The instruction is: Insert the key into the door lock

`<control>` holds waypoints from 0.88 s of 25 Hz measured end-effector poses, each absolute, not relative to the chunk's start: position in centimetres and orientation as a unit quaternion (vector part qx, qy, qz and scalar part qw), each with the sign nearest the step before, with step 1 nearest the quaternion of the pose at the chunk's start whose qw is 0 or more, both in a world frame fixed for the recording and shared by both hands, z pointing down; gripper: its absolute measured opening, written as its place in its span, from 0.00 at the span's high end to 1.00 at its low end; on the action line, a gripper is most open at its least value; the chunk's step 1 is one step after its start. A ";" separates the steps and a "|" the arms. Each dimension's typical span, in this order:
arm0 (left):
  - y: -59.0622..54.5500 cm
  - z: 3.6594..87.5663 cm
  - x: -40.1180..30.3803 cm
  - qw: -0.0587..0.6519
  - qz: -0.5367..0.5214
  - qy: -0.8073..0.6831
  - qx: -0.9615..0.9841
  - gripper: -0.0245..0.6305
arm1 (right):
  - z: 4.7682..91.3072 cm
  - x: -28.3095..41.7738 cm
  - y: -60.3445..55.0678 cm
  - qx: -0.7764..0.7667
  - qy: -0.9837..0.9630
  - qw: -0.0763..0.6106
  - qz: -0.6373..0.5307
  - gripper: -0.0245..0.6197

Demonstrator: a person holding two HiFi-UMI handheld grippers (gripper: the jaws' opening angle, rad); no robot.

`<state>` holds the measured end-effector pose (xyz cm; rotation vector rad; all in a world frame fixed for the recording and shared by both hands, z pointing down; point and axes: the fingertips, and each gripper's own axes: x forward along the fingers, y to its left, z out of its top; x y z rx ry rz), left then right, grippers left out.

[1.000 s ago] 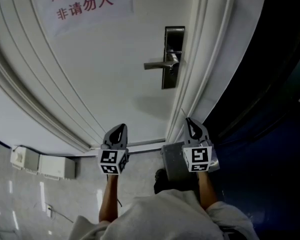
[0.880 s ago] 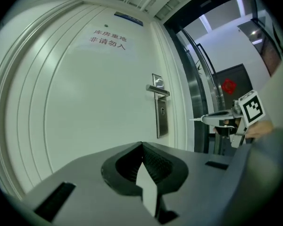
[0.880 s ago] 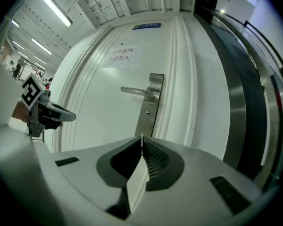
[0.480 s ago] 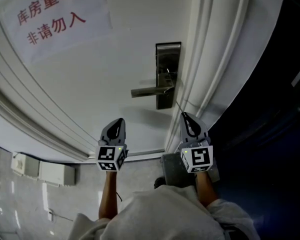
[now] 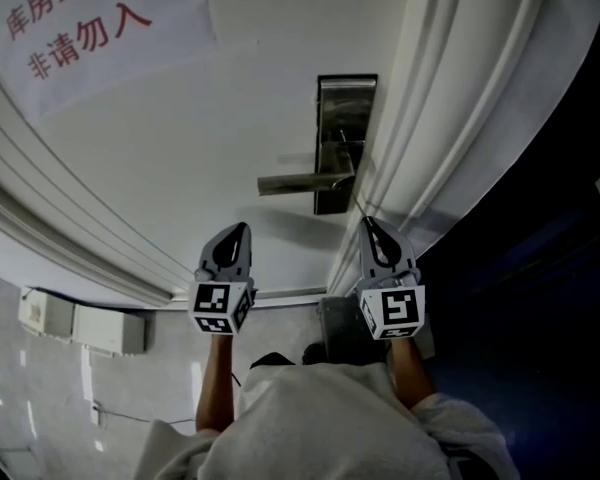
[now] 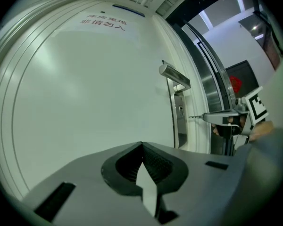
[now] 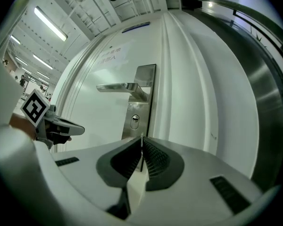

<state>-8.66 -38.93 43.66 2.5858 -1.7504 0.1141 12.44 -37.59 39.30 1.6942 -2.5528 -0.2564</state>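
The steel lock plate (image 5: 344, 138) with its lever handle (image 5: 298, 181) sits on the white door (image 5: 180, 158). My right gripper (image 5: 369, 227) is shut on a thin metal key (image 7: 141, 139), whose tip (image 6: 194, 117) points at the plate from just short of it. In the right gripper view the keyhole (image 7: 134, 121) lies a little left of and above the key, below the handle (image 7: 117, 87). My left gripper (image 5: 240, 232) is shut on nothing and faces the bare door left of the handle. The left gripper view shows the plate (image 6: 178, 121) edge-on and the right gripper (image 6: 203, 118) beside it.
A paper sign with red print (image 5: 80, 28) hangs at the door's upper left. The moulded white door frame (image 5: 440, 118) runs just right of the lock, with dark panels (image 5: 550, 268) beyond. A white box (image 5: 80, 326) and a grey box (image 5: 342, 330) are on the floor.
Both grippers have moved toward the door. The lock plate and handle now sit much closer to the right gripper's tip, and the sign has slid toward the upper left.
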 end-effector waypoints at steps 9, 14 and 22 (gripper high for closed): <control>-39.1 43.4 -9.4 0.011 0.037 -0.536 0.843 0.94 | 39.6 12.1 -36.6 0.576 -0.812 0.047 -0.080 0.92; -38.6 42.9 -9.8 0.006 0.033 -0.524 0.851 0.94 | 39.7 11.3 -36.1 0.582 -0.808 0.052 -0.075 0.92; -38.7 42.7 -10.3 0.006 0.031 -0.515 0.857 0.94 | 38.0 10.4 -36.2 0.586 -0.802 0.062 -0.101 0.91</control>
